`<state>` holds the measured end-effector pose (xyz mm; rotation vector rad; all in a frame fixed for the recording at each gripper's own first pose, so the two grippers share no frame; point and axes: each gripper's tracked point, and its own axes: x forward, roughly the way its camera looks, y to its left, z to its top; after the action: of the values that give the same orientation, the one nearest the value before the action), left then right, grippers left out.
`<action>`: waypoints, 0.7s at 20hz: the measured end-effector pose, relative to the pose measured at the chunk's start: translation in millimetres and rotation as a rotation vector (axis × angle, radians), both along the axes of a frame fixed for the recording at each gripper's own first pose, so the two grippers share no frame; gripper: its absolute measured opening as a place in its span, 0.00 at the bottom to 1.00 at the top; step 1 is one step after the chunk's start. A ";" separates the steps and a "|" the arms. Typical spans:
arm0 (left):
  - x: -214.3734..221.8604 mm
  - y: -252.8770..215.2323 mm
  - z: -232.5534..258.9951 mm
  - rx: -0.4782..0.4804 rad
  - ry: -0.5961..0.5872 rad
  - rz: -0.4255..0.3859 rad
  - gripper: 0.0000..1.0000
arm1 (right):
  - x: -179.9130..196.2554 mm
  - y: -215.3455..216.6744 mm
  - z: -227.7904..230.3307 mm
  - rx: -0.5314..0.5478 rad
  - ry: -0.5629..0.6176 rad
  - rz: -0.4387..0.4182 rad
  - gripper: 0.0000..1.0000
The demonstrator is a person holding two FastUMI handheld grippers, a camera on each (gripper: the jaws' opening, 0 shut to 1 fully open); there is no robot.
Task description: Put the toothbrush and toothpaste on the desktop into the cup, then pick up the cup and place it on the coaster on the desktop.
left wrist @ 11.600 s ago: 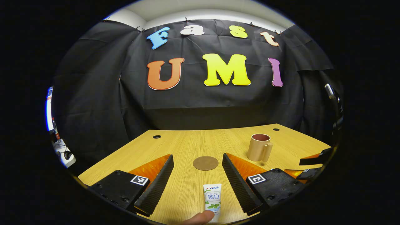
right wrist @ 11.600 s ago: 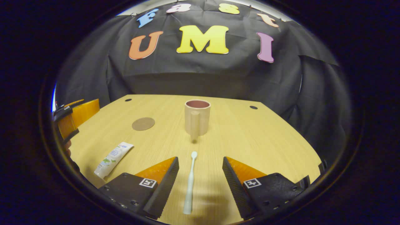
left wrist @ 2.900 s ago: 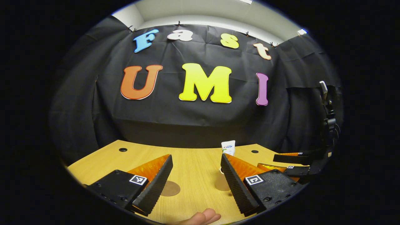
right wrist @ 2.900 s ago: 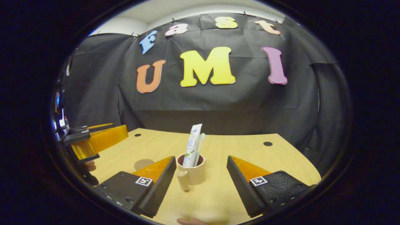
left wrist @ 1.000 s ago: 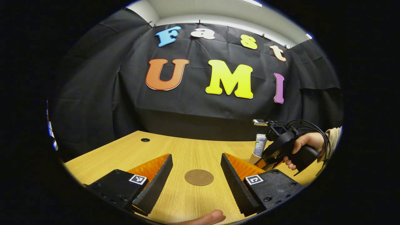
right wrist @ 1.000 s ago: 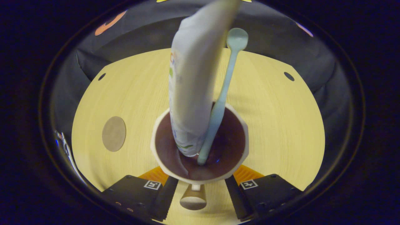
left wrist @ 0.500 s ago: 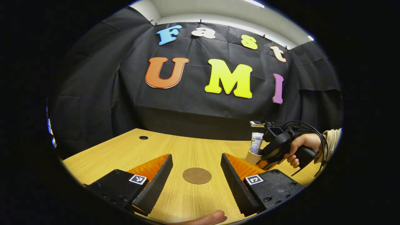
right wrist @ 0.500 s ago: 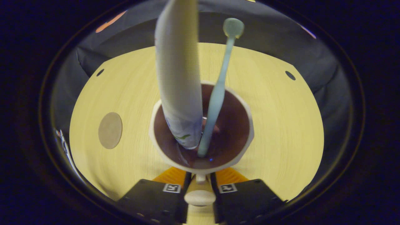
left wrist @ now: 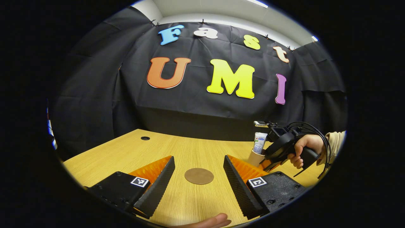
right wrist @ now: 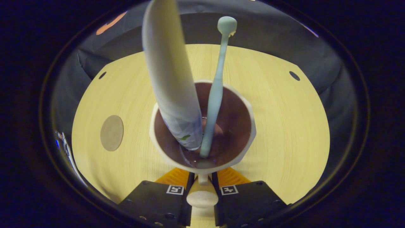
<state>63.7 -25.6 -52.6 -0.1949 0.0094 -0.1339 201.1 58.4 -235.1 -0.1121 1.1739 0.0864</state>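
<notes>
Beige cup (right wrist: 202, 164) handle pinched by right tool (right wrist: 202, 190); left tool (left wrist: 197, 180) spread near coaster (left wrist: 199, 176)

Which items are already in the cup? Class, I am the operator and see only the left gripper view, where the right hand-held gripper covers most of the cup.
Observer: In the right gripper view, the toothbrush stands head up inside the cup, beside the toothpaste.
Operator: Is the cup actually gripped?
Observer: Yes. The right hand-held gripper is shut on the handle, with one finger pressing on each side.
</notes>
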 end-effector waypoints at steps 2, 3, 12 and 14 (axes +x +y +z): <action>-3.3 0.9 0.3 0.011 -0.005 0.001 0.98 | 0.3 0.6 -1.5 -0.002 -0.002 0.005 0.26; -5.5 2.3 -0.5 0.014 -0.009 0.002 0.98 | -0.7 -0.4 -1.4 -0.001 -0.006 0.007 0.26; -30.1 15.6 -12.2 0.042 -0.025 -0.005 0.98 | -5.3 47.2 23.9 -0.005 -0.087 0.126 0.26; -38.5 26.9 -13.2 0.059 -0.033 0.016 0.98 | -11.9 70.4 18.1 -0.003 -0.066 0.158 0.26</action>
<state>25.2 1.3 -65.7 -0.1340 -0.0213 -0.1212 189.2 128.8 -217.0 -0.2090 1.0976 0.2189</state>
